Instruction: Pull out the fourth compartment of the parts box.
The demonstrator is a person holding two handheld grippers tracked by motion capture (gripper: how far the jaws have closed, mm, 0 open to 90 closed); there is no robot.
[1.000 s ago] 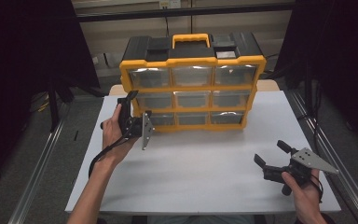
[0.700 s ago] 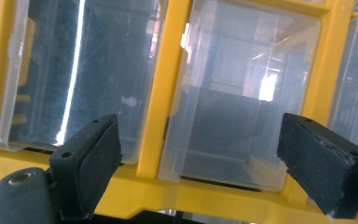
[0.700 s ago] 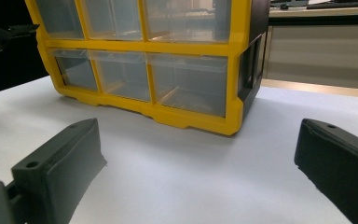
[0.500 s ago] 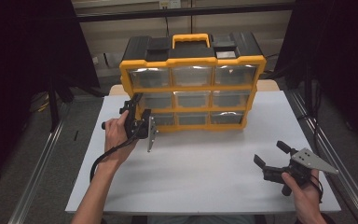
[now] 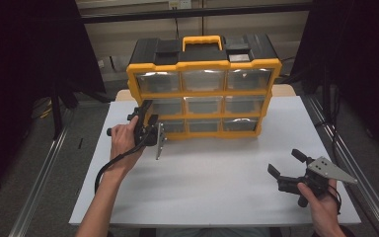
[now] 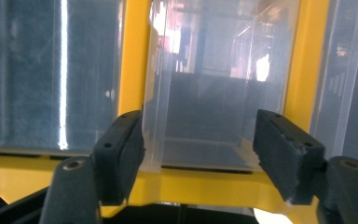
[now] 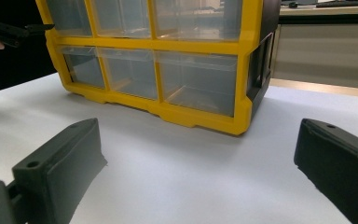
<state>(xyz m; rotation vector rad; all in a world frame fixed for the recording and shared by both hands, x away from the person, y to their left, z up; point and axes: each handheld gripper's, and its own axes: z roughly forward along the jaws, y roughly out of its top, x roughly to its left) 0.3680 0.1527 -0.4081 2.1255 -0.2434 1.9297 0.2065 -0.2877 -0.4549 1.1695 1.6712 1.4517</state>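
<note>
A yellow-and-black drawer organiser (image 5: pixel 205 94) with clear drawers stands upright at the back of the white table (image 5: pixel 217 197). My left gripper (image 5: pixel 144 111) is turned on its side at the organiser's left column, up against the lower drawers. In the left gripper view its jaws (image 6: pixel 198 149) stand open on either side of a clear drawer front (image 6: pixel 205 93), with the yellow frame (image 6: pixel 133 56) beside it. My right gripper (image 5: pixel 284 161) rests open at the front right, nothing between its jaws (image 7: pixel 200 158), facing the organiser (image 7: pixel 242 84) from some distance.
The table's white top (image 7: pixel 191 154) lies bare between the right gripper and the organiser. Metal rails (image 5: pixel 34 197) run along both sides of the table. A black cable (image 5: pixel 109 165) trails from the left gripper along the forearm.
My left gripper has moved right and forward, closing up to the organiser's left column of drawers. The right gripper has stayed where it was.
</note>
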